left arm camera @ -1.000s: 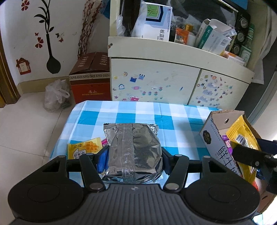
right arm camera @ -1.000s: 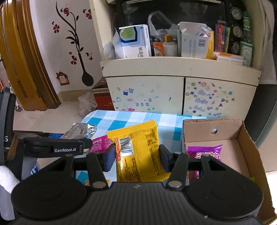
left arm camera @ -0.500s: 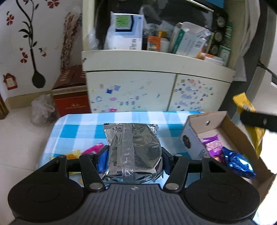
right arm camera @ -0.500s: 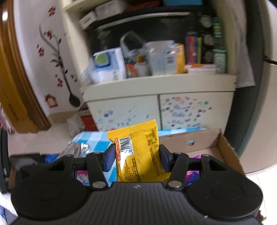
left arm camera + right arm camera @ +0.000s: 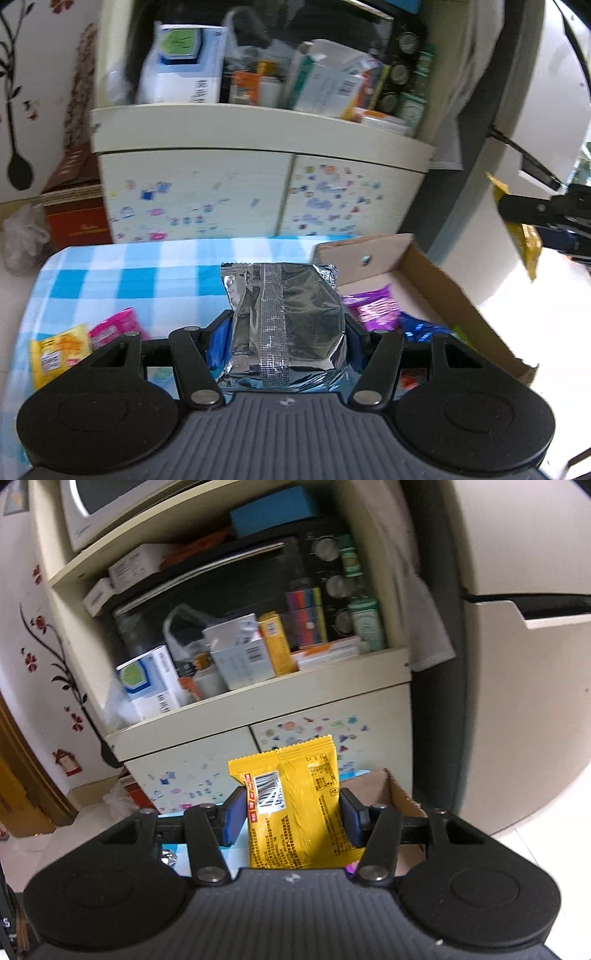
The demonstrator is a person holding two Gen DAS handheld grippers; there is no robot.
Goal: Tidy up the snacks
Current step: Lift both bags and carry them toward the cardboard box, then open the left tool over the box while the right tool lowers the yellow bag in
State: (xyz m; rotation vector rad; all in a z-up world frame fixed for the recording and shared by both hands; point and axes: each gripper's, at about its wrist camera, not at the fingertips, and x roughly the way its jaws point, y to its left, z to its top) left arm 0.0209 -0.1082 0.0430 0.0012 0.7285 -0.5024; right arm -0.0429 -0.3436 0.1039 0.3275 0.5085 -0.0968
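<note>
My left gripper [image 5: 282, 338] is shut on a silver foil snack bag [image 5: 284, 321], held over the near edge of the blue-checked table [image 5: 122, 277]. To its right stands an open cardboard box [image 5: 436, 273] holding a purple packet [image 5: 373, 308] and a blue packet [image 5: 421, 330]. My right gripper [image 5: 293, 812] is shut on a yellow snack packet [image 5: 295, 812], raised above the box's corner [image 5: 391, 790]. In the left wrist view that gripper and its yellow packet [image 5: 528, 240] hang at the far right, beyond the box.
A small yellow packet [image 5: 61, 349] and a pink packet [image 5: 114, 326] lie on the table's left. Behind the table stands a cream cabinet [image 5: 258, 184] with cluttered shelves. A red carton [image 5: 74, 206] and a plastic bag [image 5: 22, 236] sit on the floor at left.
Both views have swung right. The silver bag has moved toward the box. The right gripper has risen and rolled with the yellow packet, now high beside the box instead of in front of it.
</note>
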